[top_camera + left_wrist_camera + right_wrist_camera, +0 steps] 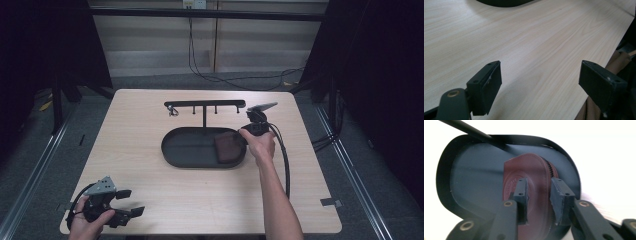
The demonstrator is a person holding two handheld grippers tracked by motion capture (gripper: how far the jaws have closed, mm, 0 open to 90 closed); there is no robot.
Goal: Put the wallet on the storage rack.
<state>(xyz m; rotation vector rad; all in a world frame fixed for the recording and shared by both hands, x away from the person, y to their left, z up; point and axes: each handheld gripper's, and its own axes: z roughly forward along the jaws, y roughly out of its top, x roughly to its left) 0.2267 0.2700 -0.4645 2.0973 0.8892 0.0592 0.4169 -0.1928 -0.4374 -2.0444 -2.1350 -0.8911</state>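
The pouch (529, 180), brown leather with a zipper along one edge, lies flat in the right end of the tray (175, 150); it looks light, supple and thin, so the zipper edge or rim is the likeliest place to pinch. The right gripper (538, 195) hovers over it, jaws parted and pads not pressing. The rack (205, 104) stands just behind the tray, its post close by, while the left gripper (540, 82) rests released at the table (150, 195) corner.
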